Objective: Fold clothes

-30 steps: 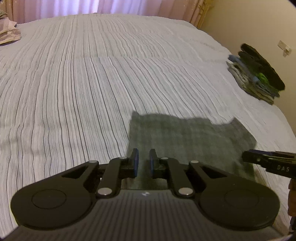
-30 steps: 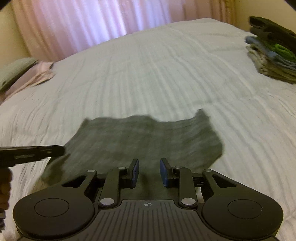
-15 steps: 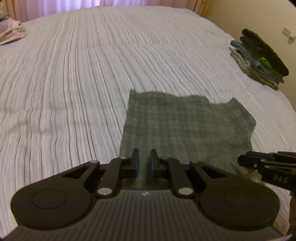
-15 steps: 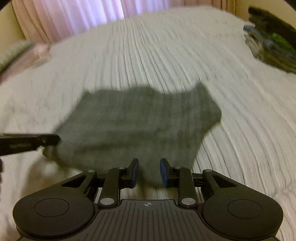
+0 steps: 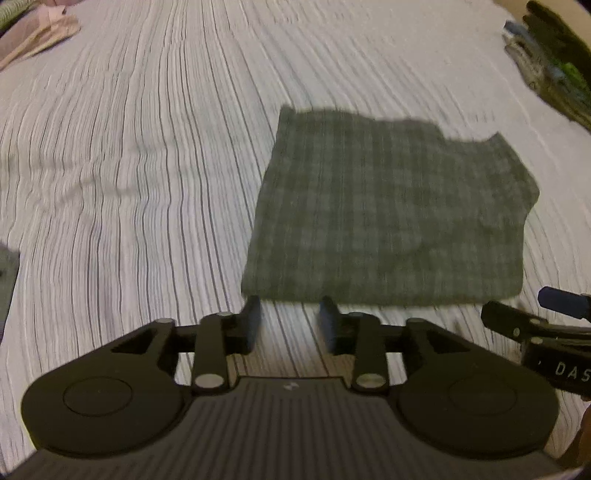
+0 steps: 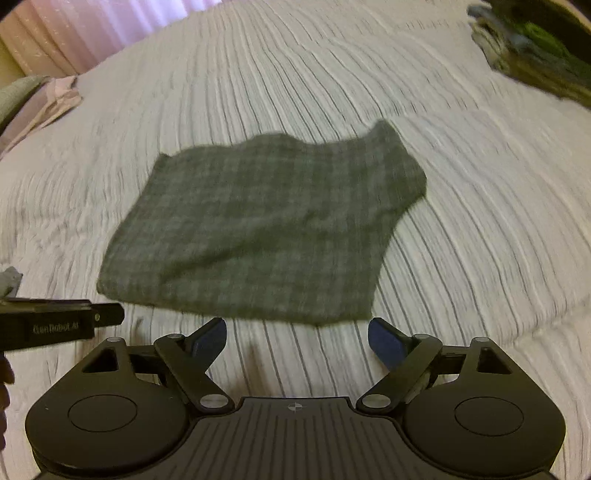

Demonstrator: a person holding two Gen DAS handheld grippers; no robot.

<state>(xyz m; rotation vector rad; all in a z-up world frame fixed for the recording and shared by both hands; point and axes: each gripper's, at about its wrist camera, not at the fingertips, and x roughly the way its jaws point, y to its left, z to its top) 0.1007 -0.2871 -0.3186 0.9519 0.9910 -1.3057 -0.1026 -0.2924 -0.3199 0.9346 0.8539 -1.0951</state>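
Left wrist view: bed (image 5: pixel 129 155) with striped cover was seen filling the frame. Stack of folded clothes (image 5: pixel 554 62) was parked at the far right edge; a second pile, pinkish (image 5: pixel 33 33), was seen at the far left, state not clear. Checked grey cloth (image 5: pixel 388 206) was laid flat mid-bed, roughly rectangular, one far corner poking up; it was judged already folded at least once, though layers could not be counted through the blur. Left claw (image 5: pixel 290 321) was spread, nothing pinched, just short of the cloth's near edge. Right claw (image 6: pixel 297 338) was spread wider, also empty, just short of the same edge. Remaining, as judged: possibly one more fold, then transfer to the stack.
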